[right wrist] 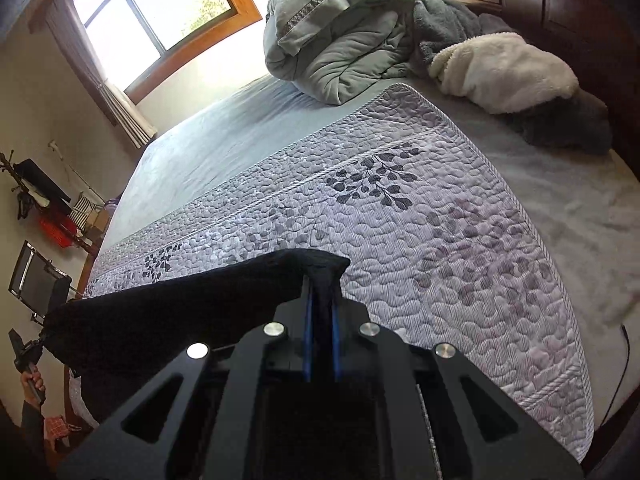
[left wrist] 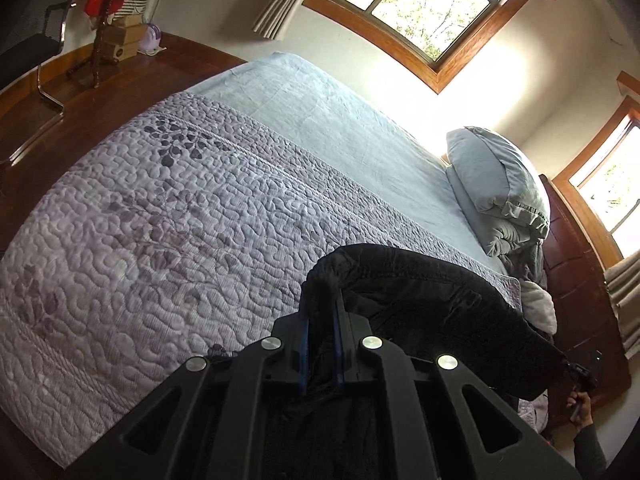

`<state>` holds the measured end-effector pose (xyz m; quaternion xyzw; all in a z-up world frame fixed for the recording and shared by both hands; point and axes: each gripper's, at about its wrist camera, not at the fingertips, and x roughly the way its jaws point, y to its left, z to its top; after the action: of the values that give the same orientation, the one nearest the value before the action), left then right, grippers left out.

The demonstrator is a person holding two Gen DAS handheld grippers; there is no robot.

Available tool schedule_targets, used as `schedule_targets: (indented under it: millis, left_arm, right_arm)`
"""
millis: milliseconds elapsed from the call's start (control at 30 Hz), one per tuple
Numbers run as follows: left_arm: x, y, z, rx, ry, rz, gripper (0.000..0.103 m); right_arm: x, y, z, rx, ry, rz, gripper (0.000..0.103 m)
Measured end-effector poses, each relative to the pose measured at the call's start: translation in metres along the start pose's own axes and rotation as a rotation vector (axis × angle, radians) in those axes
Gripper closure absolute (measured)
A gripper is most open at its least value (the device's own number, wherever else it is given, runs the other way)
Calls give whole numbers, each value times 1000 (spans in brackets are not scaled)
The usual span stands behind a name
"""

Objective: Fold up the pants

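Fingers (left wrist: 320, 300) of both grippers pinch the black pants (left wrist: 440, 300); only right view shows white blanket (right wrist: 504, 68).

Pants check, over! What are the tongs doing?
Left tongs shut on black fabric pants. Right tongs shut on the other end. Pants stretched above purple quilted bedspread. Nothing in the way.

A big bed (left wrist: 328, 120) fills the room, with a purple quilt (left wrist: 160, 220) over it. A pillow (left wrist: 496, 176) lies at its head. Bright windows (left wrist: 416, 4) glow in the wall behind the bed. Beside the bed is a brown wood floor (left wrist: 80, 112).
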<state>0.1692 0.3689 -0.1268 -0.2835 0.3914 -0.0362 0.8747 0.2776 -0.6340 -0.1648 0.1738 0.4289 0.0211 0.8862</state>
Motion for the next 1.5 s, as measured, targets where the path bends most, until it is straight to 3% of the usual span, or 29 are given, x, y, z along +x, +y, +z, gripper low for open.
schedule_targets:
  millis: [467,767,900,1033,1167,1333,1500]
  left_arm:
    - [-32,42,-84,-47,29,10,94]
    - [-31,55,-122,23,103,66,91]
    - [-19,59,-143,71,169,128,88]
    - [-15,78,-158,32,201,188,85]
    - [-19,101,-172,-28,223,277,75]
    - [-42,117,-181,-122,159,316,62]
    - [-66,109,-181,-206,39,233,48]
  right_arm:
    - [-56,-3,-97,18,-96,-24,95]
    - [-62,-8,-150,34,-94,-57,89]
    - [-56,-6,-175,22,-69,-83,82]
    - [-52,-11,-194,51,-43,-102,75]
    - [-54,-31,-206,178,-16,-55,50]
    - [-54,-58,-226,356,13,38,48]
    - [-49,-76,-249,510,17,142,47]
